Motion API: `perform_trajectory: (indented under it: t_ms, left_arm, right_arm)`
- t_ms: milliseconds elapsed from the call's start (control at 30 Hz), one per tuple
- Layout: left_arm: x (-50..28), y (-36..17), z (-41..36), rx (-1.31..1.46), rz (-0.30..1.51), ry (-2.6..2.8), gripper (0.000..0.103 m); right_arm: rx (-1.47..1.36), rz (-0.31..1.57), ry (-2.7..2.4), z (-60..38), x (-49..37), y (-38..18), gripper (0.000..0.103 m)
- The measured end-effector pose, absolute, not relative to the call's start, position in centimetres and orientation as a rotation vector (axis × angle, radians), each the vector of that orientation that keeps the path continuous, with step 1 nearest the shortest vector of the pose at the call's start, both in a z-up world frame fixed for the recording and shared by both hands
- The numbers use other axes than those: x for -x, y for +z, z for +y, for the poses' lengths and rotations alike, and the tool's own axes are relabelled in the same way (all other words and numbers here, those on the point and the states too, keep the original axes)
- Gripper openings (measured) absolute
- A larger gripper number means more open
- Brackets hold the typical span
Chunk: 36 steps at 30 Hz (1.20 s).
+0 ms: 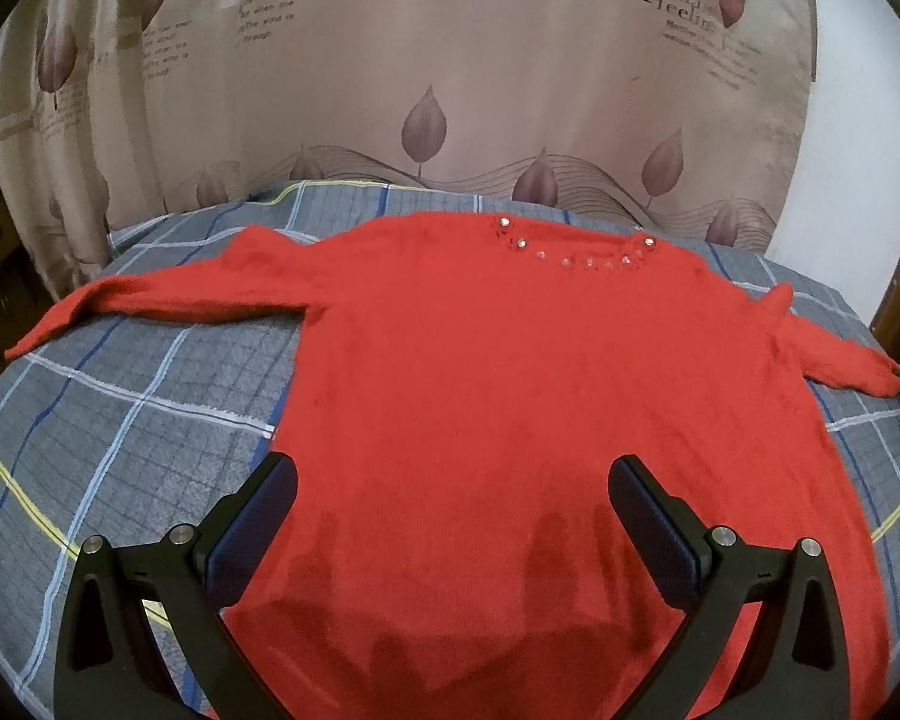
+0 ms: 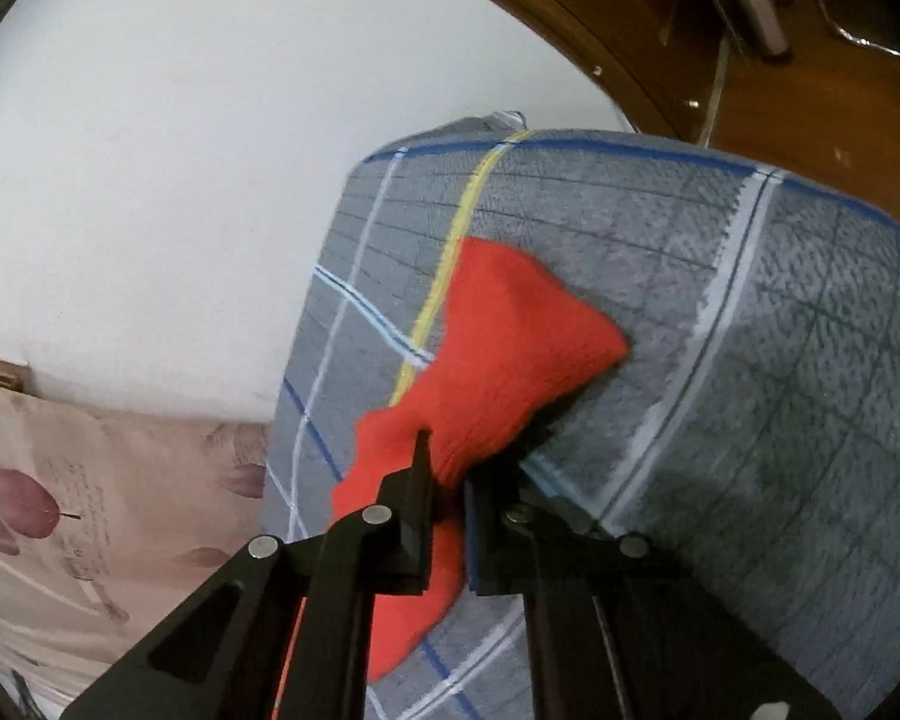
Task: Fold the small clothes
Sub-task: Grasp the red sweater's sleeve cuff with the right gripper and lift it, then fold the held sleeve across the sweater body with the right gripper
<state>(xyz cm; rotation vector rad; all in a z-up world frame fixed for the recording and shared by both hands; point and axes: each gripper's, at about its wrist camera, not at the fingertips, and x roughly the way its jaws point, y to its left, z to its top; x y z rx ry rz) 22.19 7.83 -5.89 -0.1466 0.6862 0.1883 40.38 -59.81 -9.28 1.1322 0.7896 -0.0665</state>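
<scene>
Sweater [image 1: 480, 372] lay flat on my plaid bedsheet [image 1: 120, 420], left gripper [image 1: 453, 480] spread wide above its hem, right gripper [image 2: 447, 480] clamped on a sleeve [image 2: 510, 348].

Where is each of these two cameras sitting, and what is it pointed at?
Left wrist: rides on the left gripper, jaws open, looking across the red sweater spread on the checked bedsheet toward the leaf-print curtain.
Right wrist: rides on the right gripper, jaws shut on the sleeve near the bed's corner, facing the white wall.
Shared: sweater, sheet, curtain.
</scene>
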Motion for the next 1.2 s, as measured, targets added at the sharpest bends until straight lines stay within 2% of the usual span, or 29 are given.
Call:
perform_trajectory:
  t_ms: [167, 300, 400, 700, 867, 1000, 1100, 1167, 1200]
  left_arm:
    - [-22.0, -5.8, 8.5, 0.191, 0.675, 0.182, 0.103]
    - [-21.8, -5.8, 9.5, 0.254, 0.666, 0.179, 0.103]
    - [-21.4, -5.9, 10.4, 0.311, 0.649, 0.181, 0.103]
    - [-20.0, -6.7, 14.2, 0.537, 0.596, 0.217, 0.103]
    - [-19.6, -8.0, 16.7, 0.686, 0.603, 0.230, 0.103]
    - [-19.2, -8.4, 17.6, 0.742, 0.586, 0.228, 0.103]
    - [-19.2, -8.2, 17.4, 0.731, 0.589, 0.220, 0.103]
    - [-19.3, -8.2, 17.4, 0.733, 0.592, 0.218, 0.103]
    - [-19.2, -8.2, 17.5, 0.739, 0.592, 0.218, 0.103]
  right_arm:
    - [-0.999, 0.736, 0.119, -52.1, -41.6, -3.1, 0.008]
    - [-0.913, 0.738, 0.309, -41.8, -43.7, 1.5, 0.008]
    - [-0.873, 0.766, 0.431, -33.1, -45.1, 2.7, 0.008]
    - [-0.780, 0.989, 0.683, -8.7, -46.8, -2.3, 0.008]
    - [-0.691, 1.073, 0.721, -0.6, -46.8, -4.8, 0.008]
    - [-0.631, 1.124, 0.748, 1.9, -46.2, -6.5, 0.009]
    - [-0.606, 1.156, 0.769, 3.7, -45.9, -7.5, 0.013]
    - [-0.540, 1.187, 0.756, 4.8, -45.9, -7.8, 0.029]
    - [-0.481, 1.211, 0.756, 5.7, -45.7, -7.9, 0.043]
